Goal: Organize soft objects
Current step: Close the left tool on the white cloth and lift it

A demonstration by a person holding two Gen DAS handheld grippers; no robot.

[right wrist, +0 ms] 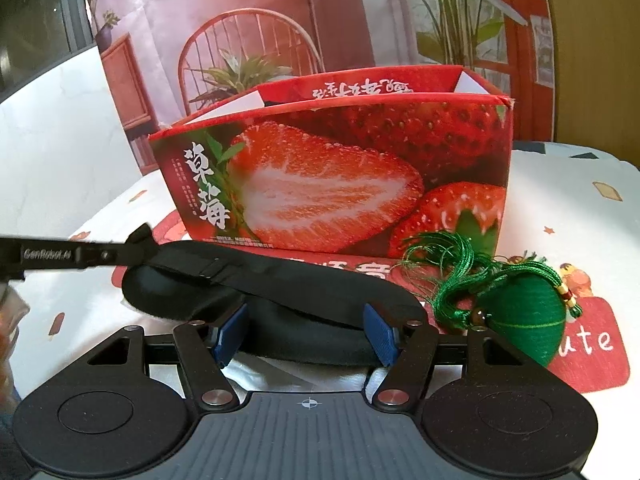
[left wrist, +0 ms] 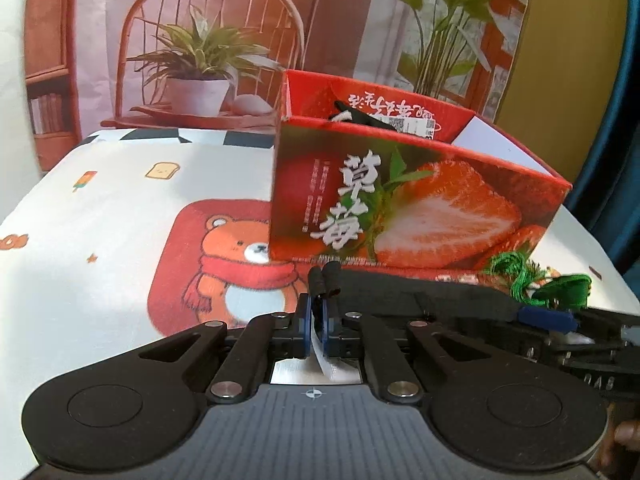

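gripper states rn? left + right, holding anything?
Left gripper: closed on the black eye mask's strap.
Right gripper: fingers either side of the eye mask; grip cannot be told.

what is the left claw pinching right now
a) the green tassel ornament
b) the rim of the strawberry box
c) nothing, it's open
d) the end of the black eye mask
d: the left claw is shut on the strap end of the black eye mask, which lies on the table in front of the strawberry box; the green tassel ornament lies untouched off to the right.
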